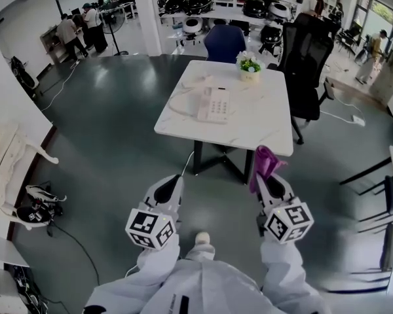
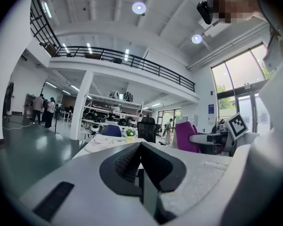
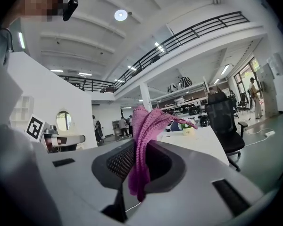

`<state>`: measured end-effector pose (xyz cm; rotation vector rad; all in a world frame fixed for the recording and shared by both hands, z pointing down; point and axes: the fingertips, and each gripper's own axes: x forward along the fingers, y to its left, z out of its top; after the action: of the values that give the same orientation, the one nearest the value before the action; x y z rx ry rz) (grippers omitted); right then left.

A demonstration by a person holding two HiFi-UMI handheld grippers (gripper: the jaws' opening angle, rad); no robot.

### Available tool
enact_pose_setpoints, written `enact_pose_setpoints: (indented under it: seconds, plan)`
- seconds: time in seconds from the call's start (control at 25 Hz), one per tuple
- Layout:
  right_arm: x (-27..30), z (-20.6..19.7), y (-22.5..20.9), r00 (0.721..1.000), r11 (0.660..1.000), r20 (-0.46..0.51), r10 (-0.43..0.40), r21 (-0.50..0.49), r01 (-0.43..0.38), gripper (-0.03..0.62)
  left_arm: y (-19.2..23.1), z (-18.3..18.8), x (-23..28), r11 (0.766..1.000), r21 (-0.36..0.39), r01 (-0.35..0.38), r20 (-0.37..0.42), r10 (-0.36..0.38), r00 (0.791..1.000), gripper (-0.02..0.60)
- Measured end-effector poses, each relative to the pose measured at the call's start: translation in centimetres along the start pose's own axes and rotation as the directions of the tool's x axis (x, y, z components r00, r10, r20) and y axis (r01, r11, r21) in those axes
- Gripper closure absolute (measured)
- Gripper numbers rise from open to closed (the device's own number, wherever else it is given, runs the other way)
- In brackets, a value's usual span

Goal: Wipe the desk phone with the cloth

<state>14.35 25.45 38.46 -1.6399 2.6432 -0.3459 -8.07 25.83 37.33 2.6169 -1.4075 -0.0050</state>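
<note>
Two grippers, lower frame: my left gripper (image 1: pixel 171 187) has its jaws together, empty; my right gripper (image 1: pixel 268 178) clamps the purple cloth (image 1: pixel 264 161). Beyond, at centre, the desk phone (image 1: pixel 213 104) lies on the bench (image 1: pixel 265 126), well apart; wiping not begun.

Purple knit cloth (image 3: pixel 145 122) between the closed jaws of the right tool (image 3: pixel 139 150) (white table (image 3: pixel 203 144), black chair (image 3: pixel 221 117) beyond)
</note>
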Motion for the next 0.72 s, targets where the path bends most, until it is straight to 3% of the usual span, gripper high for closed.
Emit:
enact_pose_setpoints:
  seconds: [0.32,0.72]
  plan:
    - [6.5,0.6,-1.4,1.0,1.0,-0.013,-0.008,0.009,0.008,0.562,6.5,1.3,4.3,1.0,-0.013,-0.024,0.012,0.024,1.0,0.584]
    - [12.3,0.3,-2.7,1.0,0.999,0.004,-0.025,0.023,0.025,0.563,10.7,1.9,8.7,1.0,-0.006,0.005,0.033,-0.005,0.999,0.584]
